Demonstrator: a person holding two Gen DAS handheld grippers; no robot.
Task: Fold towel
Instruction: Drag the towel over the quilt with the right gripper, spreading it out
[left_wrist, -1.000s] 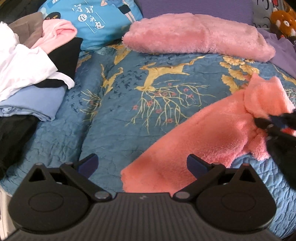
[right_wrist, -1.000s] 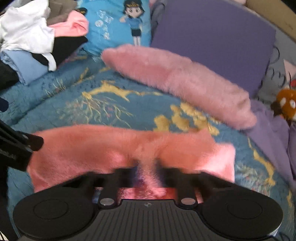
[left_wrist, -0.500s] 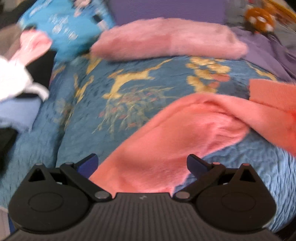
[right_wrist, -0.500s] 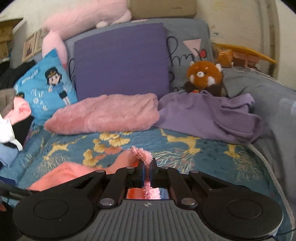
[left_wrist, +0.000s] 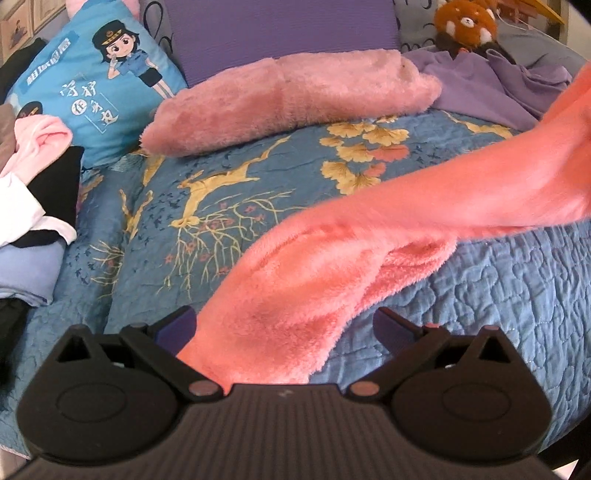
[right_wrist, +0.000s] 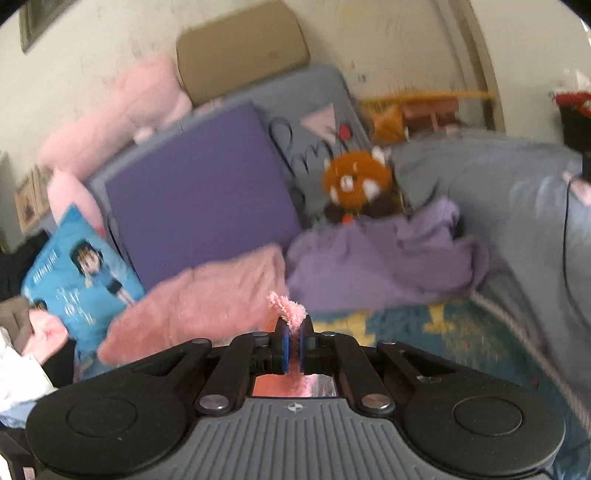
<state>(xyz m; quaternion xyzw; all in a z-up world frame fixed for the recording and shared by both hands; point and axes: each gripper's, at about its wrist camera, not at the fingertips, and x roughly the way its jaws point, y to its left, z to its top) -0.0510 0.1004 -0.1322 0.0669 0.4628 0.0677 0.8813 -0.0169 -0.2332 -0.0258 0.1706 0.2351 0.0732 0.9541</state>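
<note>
Pink towel (left_wrist: 332, 280) cut off rightward, tuft pinched in right gripper (right_wrist: 293, 338) jaws

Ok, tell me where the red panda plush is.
In the left wrist view the red panda plush sits top right, at the bed's head, behind the crumpled purple cloth.

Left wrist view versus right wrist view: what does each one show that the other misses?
Only the left wrist view shows the left gripper open over the near end of the coral towel, which stretches up to the right above the blue quilt. Only the right wrist view shows the right gripper shut on a towel corner. Both show the pink fluffy pillow and red panda plush.
</note>
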